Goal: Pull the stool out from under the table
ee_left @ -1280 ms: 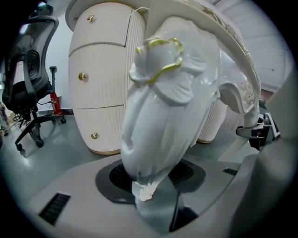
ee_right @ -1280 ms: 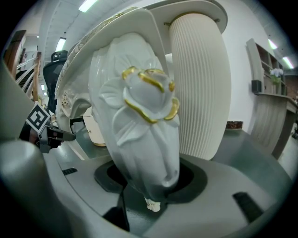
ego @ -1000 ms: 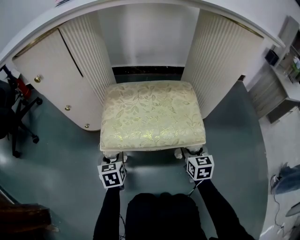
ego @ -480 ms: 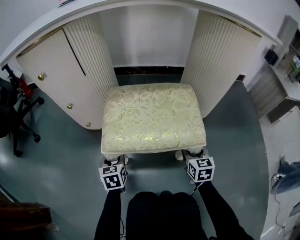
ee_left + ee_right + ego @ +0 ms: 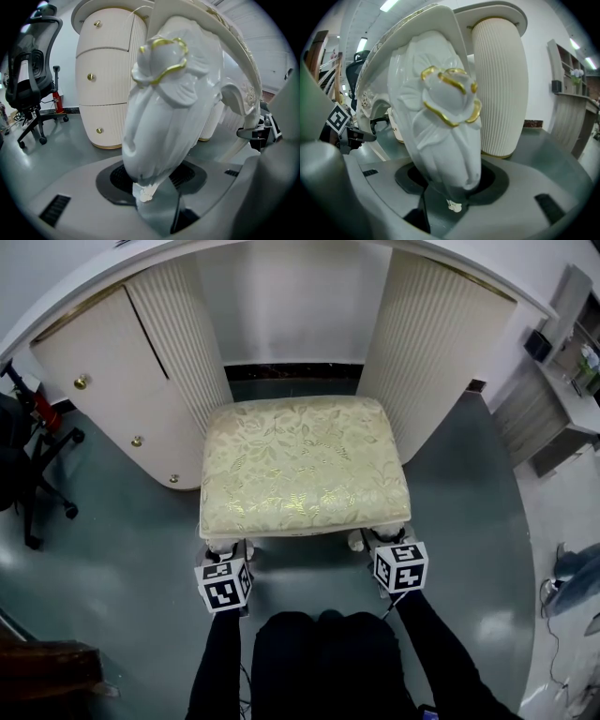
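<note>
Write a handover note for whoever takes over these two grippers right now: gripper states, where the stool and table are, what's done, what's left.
Left gripper: shut on the front left leg.
Right gripper: shut on the front right leg.
Stool: seat uncovered, back edge at the table's knee gap.
Done: both legs gripped.
To do: probably pull the stool a little further clear, then let go.

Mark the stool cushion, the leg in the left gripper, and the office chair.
stool cushion (image 5: 305, 465): head view, middle of the top.
stool leg (image 5: 164, 117): left gripper view, carved knee below the flower.
office chair (image 5: 29, 70): left gripper view, backrest.
</note>
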`<state>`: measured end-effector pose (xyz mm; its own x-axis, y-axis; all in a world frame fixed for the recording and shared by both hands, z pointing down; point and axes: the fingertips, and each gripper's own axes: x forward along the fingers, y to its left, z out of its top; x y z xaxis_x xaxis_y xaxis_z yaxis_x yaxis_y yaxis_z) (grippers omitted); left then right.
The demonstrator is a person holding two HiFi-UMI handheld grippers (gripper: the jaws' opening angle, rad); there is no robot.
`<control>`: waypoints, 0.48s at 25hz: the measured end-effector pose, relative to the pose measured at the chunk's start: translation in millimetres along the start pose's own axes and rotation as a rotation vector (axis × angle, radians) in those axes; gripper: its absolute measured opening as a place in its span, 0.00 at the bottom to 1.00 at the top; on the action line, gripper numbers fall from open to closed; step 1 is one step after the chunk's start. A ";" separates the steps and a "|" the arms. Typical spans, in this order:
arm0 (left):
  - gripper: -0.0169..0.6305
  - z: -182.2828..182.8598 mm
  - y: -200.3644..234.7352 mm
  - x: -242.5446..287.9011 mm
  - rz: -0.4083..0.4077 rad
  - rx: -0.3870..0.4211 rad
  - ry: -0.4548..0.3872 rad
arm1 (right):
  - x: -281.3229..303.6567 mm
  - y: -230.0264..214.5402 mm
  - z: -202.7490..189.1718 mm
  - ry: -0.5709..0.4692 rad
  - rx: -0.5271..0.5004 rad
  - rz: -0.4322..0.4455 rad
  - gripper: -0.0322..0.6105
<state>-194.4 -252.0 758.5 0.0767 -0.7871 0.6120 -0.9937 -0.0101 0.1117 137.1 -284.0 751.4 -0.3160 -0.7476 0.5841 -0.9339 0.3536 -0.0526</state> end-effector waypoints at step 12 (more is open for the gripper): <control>0.35 4.0 1.0 -1.3 0.034 -0.010 -0.054 | -1.8 -3.4 3.5 -0.043 0.025 -0.088 0.37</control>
<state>-195.8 -253.5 754.7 0.0377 -0.8191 0.5725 -0.9948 0.0235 0.0990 140.2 -285.9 747.8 -0.2388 -0.7990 0.5519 -0.9621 0.2718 -0.0228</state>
